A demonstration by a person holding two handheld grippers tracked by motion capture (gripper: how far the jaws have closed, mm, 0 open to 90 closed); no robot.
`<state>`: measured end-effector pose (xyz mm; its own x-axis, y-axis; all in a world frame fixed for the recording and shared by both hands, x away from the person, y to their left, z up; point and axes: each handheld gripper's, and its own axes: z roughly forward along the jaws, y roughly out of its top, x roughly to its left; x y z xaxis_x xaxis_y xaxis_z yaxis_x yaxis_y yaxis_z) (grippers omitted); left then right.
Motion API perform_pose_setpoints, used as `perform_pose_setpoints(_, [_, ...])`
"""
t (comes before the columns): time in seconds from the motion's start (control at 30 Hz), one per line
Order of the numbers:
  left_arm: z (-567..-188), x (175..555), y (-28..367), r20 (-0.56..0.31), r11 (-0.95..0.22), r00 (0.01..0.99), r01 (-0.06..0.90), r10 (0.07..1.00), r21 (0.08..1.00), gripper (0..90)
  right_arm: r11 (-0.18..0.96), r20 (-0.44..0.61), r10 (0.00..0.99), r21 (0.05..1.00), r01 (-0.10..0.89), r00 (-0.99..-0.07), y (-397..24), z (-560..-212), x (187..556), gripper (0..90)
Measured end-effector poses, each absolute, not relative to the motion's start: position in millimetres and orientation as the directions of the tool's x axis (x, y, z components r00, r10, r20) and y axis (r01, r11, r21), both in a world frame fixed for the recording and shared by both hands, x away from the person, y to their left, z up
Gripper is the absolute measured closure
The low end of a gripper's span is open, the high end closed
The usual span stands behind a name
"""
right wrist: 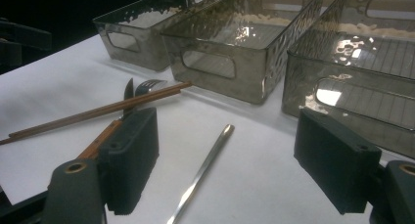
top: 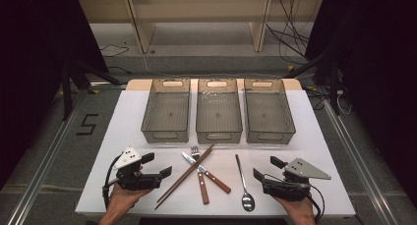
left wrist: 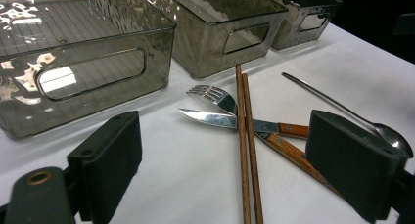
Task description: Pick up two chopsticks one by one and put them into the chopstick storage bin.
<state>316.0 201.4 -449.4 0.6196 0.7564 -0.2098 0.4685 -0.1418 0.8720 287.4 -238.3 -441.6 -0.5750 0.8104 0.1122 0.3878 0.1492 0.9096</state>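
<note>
The chopsticks [top: 184,177] lie side by side on the white table [top: 128,117], a bit to the left of the middle. In the high view they slant, with the thick ends down at 7 o'clock and the thin tips up at 1 o'clock. They rest across a fork [top: 198,171] and a knife [top: 206,172], both with wooden handles, so the thin ends sit a little off the table.

I think the chopsticks are light, stiff and thin. They may roll, and the two may slip apart if you pinch just one. A good spot to grab looks like the lower half, where both sticks lie close together on the bare table, well away from the fork and knife.

At 9 o'clock from the chopsticks is the left gripper [top: 166,171]. Its jaws are spread wide with nothing in them, and they point at the sticks. In the left gripper view the chopsticks [left wrist: 247,145] run straight up between the jaws.

At 3 o'clock lies a long metal spoon [top: 244,183], bowl end near the person. It looks smooth and slippery. Past it, the right gripper [top: 256,175] is spread wide too, and holds nothing.

At 12 o'clock stand three see-through grey bins in a row: left bin [top: 166,111], middle bin [top: 219,112] and right bin [top: 268,111]. All three look empty.
</note>
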Motion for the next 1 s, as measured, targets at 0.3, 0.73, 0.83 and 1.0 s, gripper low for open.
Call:
perform_pose_setpoints(0.3, [-450,317,199,-0.198,-0.164,0.625,0.473,0.755,0.866,13.2,0.156,0.104,0.81,0.911,0.382,-0.577,-238,-441,287,25.3])
perform_pose_setpoints(0.73, [-435,329,192,-0.176,-0.267,0.613,0.561,0.77,0.784,15.6,0.164,0.11,0.807,0.902,0.399,-0.581,-237,-442,289,25.4])
perform_pose_setpoints(0.83, [-433,332,189,-0.171,-0.292,0.612,0.581,0.773,0.759,16.1,0.172,0.105,0.806,0.9,0.4,-0.583,-236,-442,289,25.3])
perform_pose_setpoints(1.0, [-429,341,180,-0.16,-0.358,0.627,0.615,0.762,0.702,17.8,0.174,0.106,0.804,0.899,0.402,-0.586,-235,-442,289,25.4])
